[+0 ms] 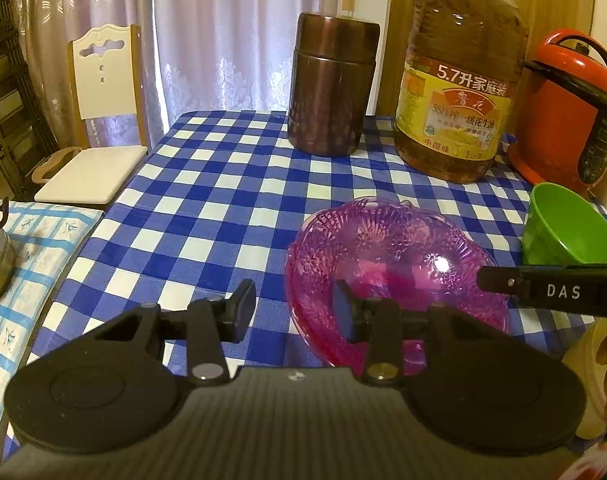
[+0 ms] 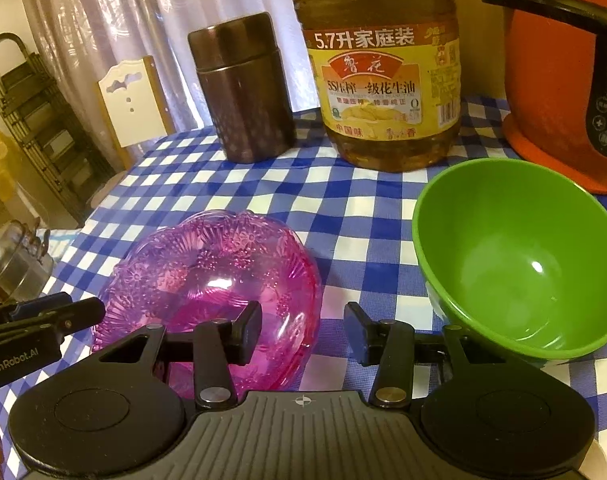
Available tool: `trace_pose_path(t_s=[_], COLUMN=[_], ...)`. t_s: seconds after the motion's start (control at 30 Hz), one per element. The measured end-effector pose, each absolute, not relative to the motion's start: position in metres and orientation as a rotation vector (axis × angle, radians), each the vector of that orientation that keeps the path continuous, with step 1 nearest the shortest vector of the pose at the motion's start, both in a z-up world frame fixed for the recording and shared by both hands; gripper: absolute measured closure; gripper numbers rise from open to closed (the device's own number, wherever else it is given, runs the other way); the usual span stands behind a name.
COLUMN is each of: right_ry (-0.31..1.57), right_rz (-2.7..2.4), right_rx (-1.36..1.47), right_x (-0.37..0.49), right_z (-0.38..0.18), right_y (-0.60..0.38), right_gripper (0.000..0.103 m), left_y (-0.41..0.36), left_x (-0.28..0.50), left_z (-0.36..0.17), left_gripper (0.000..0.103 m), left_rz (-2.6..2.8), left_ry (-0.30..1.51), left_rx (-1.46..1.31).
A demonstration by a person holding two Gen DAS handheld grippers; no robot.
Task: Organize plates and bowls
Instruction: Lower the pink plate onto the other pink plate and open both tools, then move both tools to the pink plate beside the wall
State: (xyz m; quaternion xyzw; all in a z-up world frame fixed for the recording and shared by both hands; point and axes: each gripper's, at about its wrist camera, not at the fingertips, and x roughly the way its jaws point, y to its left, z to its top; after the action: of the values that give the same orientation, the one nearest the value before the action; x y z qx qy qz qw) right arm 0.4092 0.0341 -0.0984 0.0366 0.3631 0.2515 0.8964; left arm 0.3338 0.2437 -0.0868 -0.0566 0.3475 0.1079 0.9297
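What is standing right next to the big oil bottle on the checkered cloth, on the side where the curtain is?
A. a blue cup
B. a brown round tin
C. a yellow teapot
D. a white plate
B: a brown round tin stands upright beside the oil bottle at the back of the checkered cloth, toward the curtain.
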Motion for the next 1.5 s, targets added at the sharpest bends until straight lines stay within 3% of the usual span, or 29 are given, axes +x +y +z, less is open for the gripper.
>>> trace_pose_path(t_s=[0.5, 0.77, 1.03, 1.5], right_ry=[0.713, 0.699, 0.674, 0.672], right_rz=[0.53, 0.522, 0.487, 0.36], right_rx=[0.094, 0.094, 0.106, 0.1], right_x=[0.388, 0.359, 0.319, 0.236], right_z=[-0.074, -0.057, -0.039, -0.026], right_y=[0.021, 0.004, -0.03, -0.112], right_gripper=[0.057, 0.057, 0.057, 0.057], left_y=[0.236, 0.217, 0.187, 0.121], left_x=[0.313, 0.286, 0.252, 0.195], left_z=[-0.069, -0.05, -0.028, 0.005], left_gripper=[0.065, 0.048, 0.041, 0.04], left_rz=[0.229, 0.232, 0.204, 0.105], left_ry=[0.713, 0.692, 0.67, 0.672], left_rx=[-0.154, -0.178, -0.181, -0.204])
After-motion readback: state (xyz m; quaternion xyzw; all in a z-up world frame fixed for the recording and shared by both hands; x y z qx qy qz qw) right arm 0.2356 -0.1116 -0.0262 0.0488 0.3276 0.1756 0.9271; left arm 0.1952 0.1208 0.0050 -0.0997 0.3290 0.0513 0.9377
